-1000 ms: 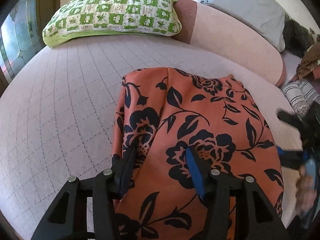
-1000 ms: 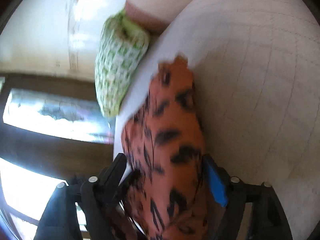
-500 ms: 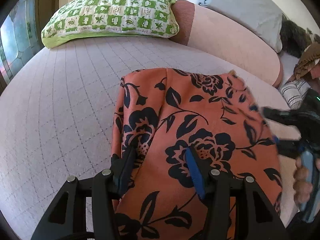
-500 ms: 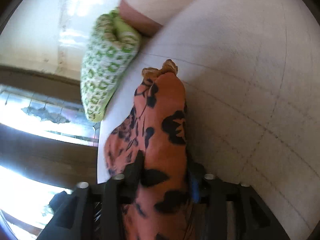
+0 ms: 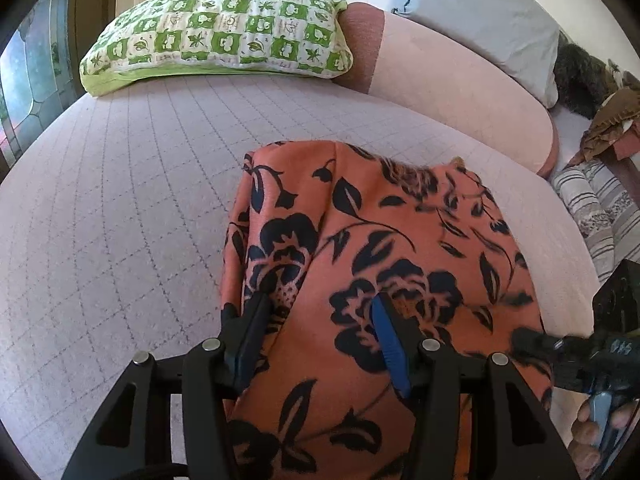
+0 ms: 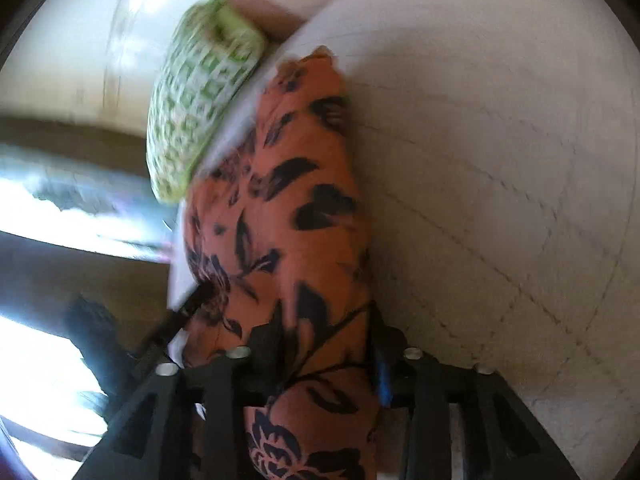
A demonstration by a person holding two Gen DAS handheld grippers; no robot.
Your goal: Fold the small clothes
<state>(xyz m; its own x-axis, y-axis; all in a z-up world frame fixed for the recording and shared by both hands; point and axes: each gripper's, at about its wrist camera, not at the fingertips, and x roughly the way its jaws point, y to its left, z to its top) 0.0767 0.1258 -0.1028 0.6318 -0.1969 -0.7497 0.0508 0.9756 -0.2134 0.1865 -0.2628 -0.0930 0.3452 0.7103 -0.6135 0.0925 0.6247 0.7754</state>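
Both tongs held the cloth (image 5: 400,248) mid-bed (image 5: 120,208): left gripper (image 5: 320,320) pinched its near edge, right gripper (image 6: 316,360) was closing on a bunch. Mid-fold, I judged; next, carry that edge across evenly.

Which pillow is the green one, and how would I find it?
Look at the far end of the pale quilted bed, beyond the orange flowered cloth. The green pillow lies there, the only one checked in green and white squares with little leaves.
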